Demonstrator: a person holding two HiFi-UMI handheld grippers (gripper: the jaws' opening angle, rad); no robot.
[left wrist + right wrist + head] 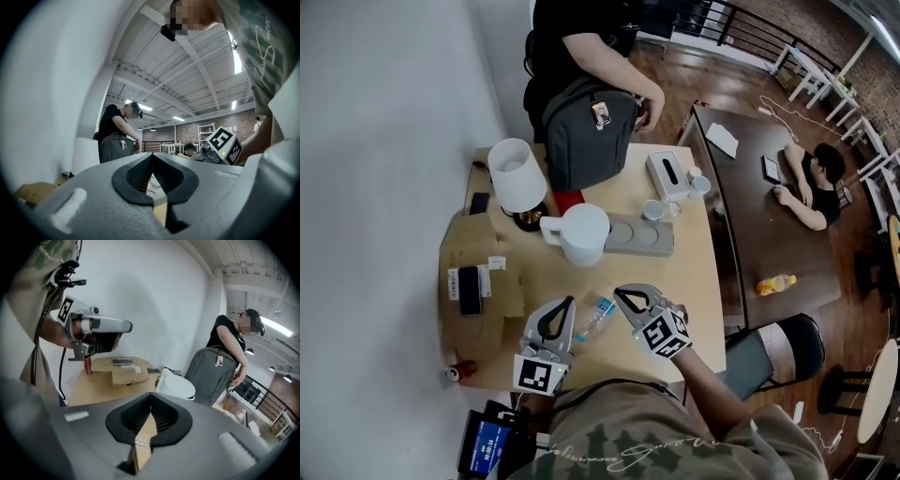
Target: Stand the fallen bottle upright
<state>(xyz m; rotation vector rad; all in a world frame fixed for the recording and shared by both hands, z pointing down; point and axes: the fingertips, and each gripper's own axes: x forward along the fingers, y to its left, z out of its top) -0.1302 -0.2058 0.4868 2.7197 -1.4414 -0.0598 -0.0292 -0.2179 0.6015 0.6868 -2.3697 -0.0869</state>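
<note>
A small clear plastic bottle (594, 318) with a blue label lies on its side on the light wooden table (694, 272), near the front edge. My left gripper (569, 301) is just left of the bottle and my right gripper (618, 293) just right of it, with the bottle between the two. Both are shut with nothing in them. In the left gripper view my left gripper (151, 155) points level across the table, its pads meeting at the tip. In the right gripper view my right gripper (151, 393) tilts down at the table, and only table shows through the slit below its pads.
A white pitcher (579, 232) stands behind the bottle, beside a grey tray (642, 236) with cups. Further back are a white lamp (517, 175), a grey backpack (589, 131) held by a person, and a tissue box (667, 173). A cardboard box (478, 272) and a red can (461, 371) sit left.
</note>
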